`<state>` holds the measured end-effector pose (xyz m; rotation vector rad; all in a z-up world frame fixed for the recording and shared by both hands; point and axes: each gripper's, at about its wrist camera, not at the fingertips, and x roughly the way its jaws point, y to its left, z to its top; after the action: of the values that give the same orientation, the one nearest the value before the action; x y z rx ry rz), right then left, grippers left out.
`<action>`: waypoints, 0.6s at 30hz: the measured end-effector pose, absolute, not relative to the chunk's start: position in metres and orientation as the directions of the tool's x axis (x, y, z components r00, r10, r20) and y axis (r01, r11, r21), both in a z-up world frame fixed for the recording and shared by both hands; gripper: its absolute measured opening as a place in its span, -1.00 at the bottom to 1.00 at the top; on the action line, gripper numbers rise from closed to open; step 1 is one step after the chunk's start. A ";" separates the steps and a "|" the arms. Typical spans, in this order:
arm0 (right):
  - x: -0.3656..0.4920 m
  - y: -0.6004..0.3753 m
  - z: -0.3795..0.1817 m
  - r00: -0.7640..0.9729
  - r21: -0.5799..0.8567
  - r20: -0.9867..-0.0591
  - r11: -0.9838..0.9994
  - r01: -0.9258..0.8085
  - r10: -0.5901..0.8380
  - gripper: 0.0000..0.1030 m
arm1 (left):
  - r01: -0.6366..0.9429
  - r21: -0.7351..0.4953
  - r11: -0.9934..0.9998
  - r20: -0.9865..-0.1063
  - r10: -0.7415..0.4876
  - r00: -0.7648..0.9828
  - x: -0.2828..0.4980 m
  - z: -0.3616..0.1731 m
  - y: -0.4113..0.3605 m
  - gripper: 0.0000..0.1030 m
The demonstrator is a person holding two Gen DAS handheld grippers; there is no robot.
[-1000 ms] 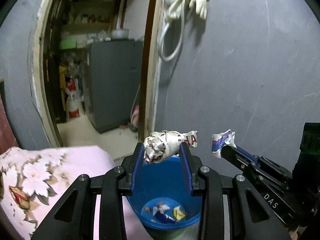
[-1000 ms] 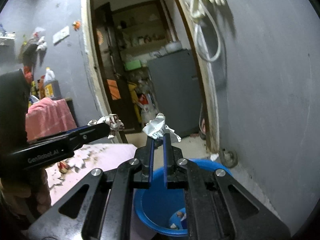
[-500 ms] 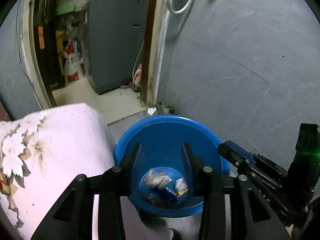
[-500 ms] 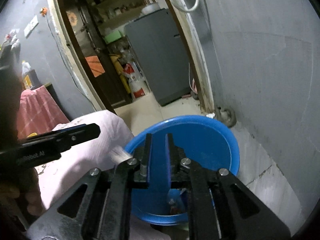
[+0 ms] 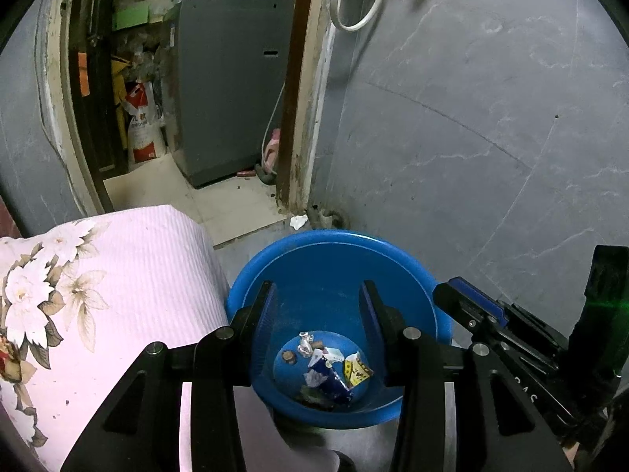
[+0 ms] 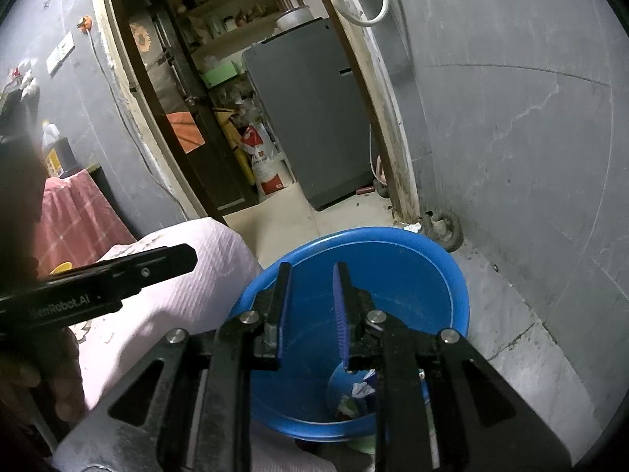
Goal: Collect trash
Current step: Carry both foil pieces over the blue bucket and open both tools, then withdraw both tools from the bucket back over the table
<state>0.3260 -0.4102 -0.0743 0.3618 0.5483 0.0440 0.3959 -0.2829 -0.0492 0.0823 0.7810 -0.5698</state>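
A blue plastic basin (image 5: 275, 263) (image 6: 444, 275) stands on the floor beside the pink bed. Crumpled wrappers and paper scraps (image 5: 330, 369) (image 6: 359, 391) lie on its bottom. My left gripper (image 5: 316, 295) hangs over the basin, open, with nothing between its blue pads. My right gripper (image 6: 310, 275) also hangs over the basin; its jaws are opening and nothing is between them. The right gripper's blue-padded finger (image 5: 468, 299) shows at the right of the left wrist view. In the right wrist view the left gripper's black finger (image 6: 149, 269) crosses the left side.
A pink flowered bedspread (image 5: 98, 295) (image 6: 188, 299) lies left of the basin. The grey wall (image 5: 471, 137) rises close behind it. A doorway leads to a grey appliance (image 5: 232, 86) and a sack (image 5: 143, 126). A small white scrap (image 5: 298, 220) lies on the floor by the door frame.
Both grippers have dropped down over the basin. The crumpled wrapper left the left jaws and the paper scrap left the right jaws. The right jaws have spread apart.
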 end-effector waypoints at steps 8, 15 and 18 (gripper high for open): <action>0.320 -0.404 -0.058 0.864 0.334 -0.485 0.941 0.045 0.131 -0.40 | 0.513 -0.141 0.847 -0.659 -0.467 0.590 0.387 -0.031 -0.275 -0.27; 0.306 -0.392 -0.031 0.884 0.308 -0.453 0.951 0.036 0.114 -0.38 | 0.515 -0.153 0.844 -0.608 -0.491 0.624 0.373 -0.001 -0.258 -0.27; 0.298 -0.384 -0.014 0.896 0.290 -0.431 0.957 0.026 0.106 -0.32 | 0.513 -0.158 0.844 -0.577 -0.500 0.645 0.363 0.015 -0.246 -0.27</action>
<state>0.2975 -0.3837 -0.0140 0.2952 0.4592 0.0422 0.3632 -0.2459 0.0146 0.0210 0.6507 -0.5762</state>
